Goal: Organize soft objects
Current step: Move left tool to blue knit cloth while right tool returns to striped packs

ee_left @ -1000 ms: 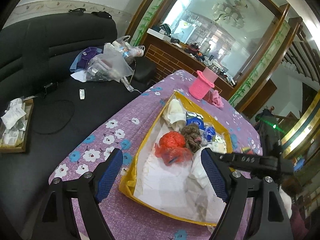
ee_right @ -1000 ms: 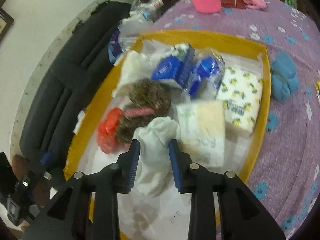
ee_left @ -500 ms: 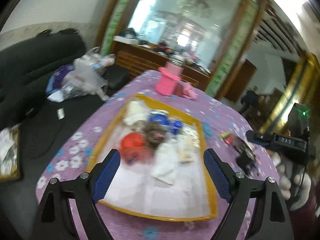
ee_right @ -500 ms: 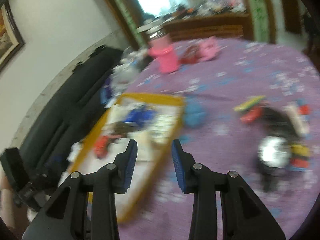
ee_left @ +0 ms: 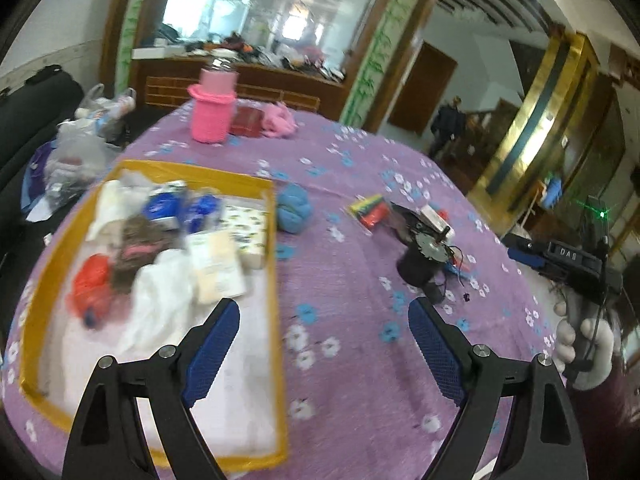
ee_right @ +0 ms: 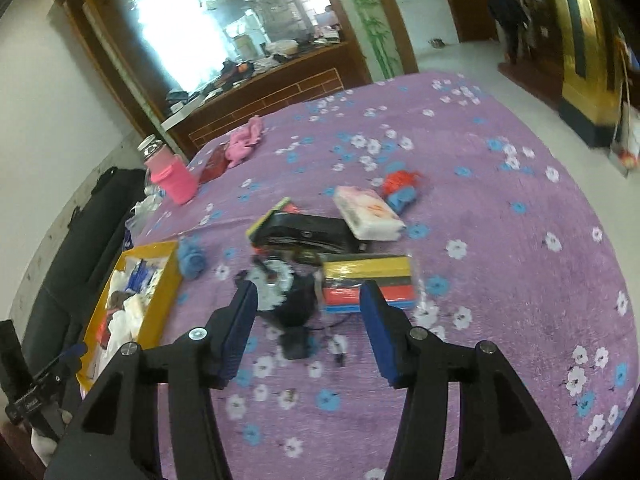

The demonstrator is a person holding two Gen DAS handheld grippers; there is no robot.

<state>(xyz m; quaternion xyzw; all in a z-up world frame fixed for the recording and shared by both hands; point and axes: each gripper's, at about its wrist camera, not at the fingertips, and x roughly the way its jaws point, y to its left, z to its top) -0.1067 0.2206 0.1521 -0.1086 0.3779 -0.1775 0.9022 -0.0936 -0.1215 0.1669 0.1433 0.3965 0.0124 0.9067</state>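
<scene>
Now clear of the yellow tray (ee_right: 170,276), where the white cloth (ee_left: 160,292) it gripped lies released, the right gripper (ee_right: 308,328), jaws just opening and empty, hovers over a sponge pack (ee_right: 368,284), while the left gripper (ee_left: 324,344) gapes empty.

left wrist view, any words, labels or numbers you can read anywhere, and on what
"DAS": white letters on the black body of the right gripper.
Print on the packets in the yellow tray: blurred, unreadable.
Red marks on the white tissue pack, right wrist view: too small to read.
Nothing else legible.
</scene>
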